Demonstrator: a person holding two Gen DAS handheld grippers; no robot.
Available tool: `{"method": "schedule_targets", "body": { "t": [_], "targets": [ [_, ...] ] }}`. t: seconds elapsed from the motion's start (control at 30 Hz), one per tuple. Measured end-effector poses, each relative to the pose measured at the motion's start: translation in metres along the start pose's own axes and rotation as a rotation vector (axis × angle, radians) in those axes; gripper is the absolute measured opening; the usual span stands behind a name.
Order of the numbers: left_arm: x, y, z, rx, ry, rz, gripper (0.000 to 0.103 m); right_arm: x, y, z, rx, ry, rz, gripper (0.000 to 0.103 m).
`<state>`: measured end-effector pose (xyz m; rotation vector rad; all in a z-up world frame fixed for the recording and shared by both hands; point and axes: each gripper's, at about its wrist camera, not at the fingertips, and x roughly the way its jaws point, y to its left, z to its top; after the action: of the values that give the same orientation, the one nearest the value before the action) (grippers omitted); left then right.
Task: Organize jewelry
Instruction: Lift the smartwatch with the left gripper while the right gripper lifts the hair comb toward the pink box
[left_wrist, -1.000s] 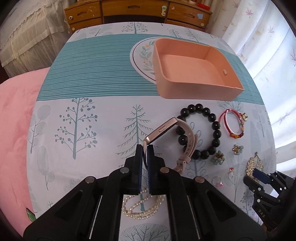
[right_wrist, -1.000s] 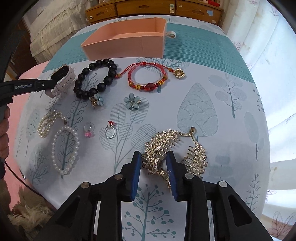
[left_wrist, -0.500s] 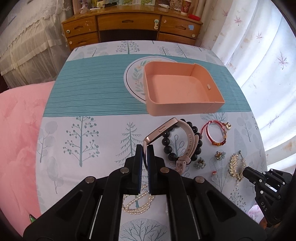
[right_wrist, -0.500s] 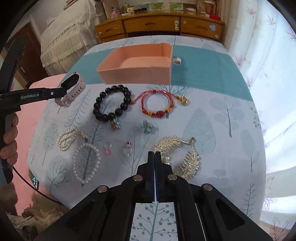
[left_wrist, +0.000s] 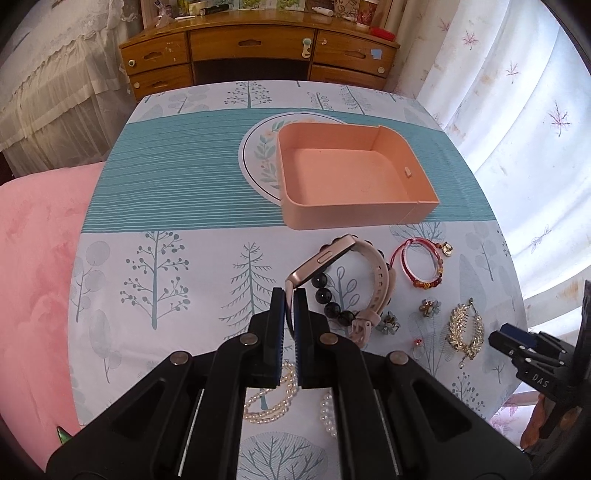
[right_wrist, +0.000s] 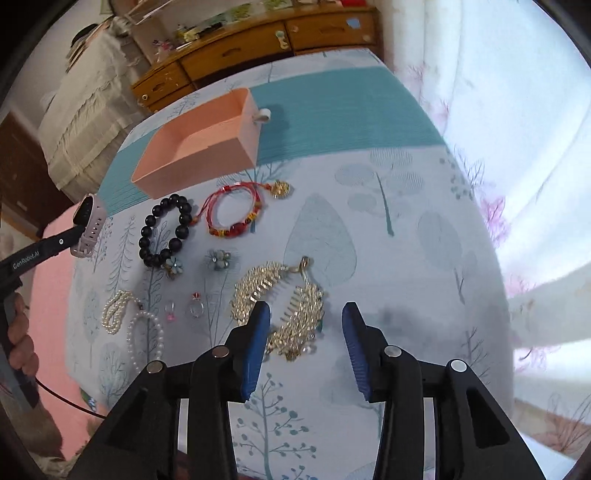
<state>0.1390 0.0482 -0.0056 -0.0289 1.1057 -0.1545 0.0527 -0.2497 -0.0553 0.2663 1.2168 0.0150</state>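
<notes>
My left gripper is shut on the face end of a pink smartwatch and holds it up off the cloth; the right wrist view shows the watch hanging at the left. Beyond it stands an empty peach box. My right gripper hovers over the gold leaf hair combs with its jaws opening. The combs lie on the cloth under the gap, closer to the left finger, and no pad presses on them. It also shows at the right edge of the left wrist view, as the right gripper.
On the tree-print cloth lie a black bead bracelet, a red string bracelet, two flower pieces, two rings and pearl bracelets. A wooden dresser stands behind, curtains right, a pink blanket left.
The left gripper has risen with the watch. The right gripper left the combs, shut on nothing above them, then opened again while rolling and shifting to the right.
</notes>
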Motion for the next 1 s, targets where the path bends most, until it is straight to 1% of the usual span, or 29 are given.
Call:
{"method": "schedule_targets", "body": {
  "t": [0.17,0.37,0.47,0.53,0.57,0.6,0.8,1.0],
  "targets": [
    [0.002,-0.001,-0.004,0.0,0.009,-0.004,0.002,0.019,0.001,-0.016,0.038,0.035,-0.008,0.041],
    [0.006,0.001,-0.006,-0.007,0.021,-0.006,0.002,0.031,0.009,-0.015,0.042,0.006,-0.053,0.041],
    [0.008,0.0,-0.007,-0.006,0.026,-0.01,0.002,0.033,0.015,-0.012,0.015,-0.012,-0.085,0.041],
    [0.009,-0.001,-0.007,-0.003,0.029,-0.014,0.002,0.036,0.022,-0.011,-0.026,-0.02,-0.131,0.037],
    [0.009,-0.002,-0.007,-0.002,0.03,-0.017,0.002,0.04,0.027,-0.01,-0.044,-0.022,-0.147,0.031],
    [0.01,-0.004,-0.007,0.002,0.032,-0.018,0.002,0.041,0.029,-0.01,-0.053,-0.022,-0.152,0.029],
    [0.008,-0.006,-0.007,0.014,0.031,-0.02,0.002,0.038,0.028,-0.01,-0.06,-0.03,-0.137,0.028],
    [0.003,-0.008,-0.002,0.024,0.02,-0.016,0.002,0.017,0.031,-0.008,-0.07,-0.086,-0.11,0.028]
  ]
}}
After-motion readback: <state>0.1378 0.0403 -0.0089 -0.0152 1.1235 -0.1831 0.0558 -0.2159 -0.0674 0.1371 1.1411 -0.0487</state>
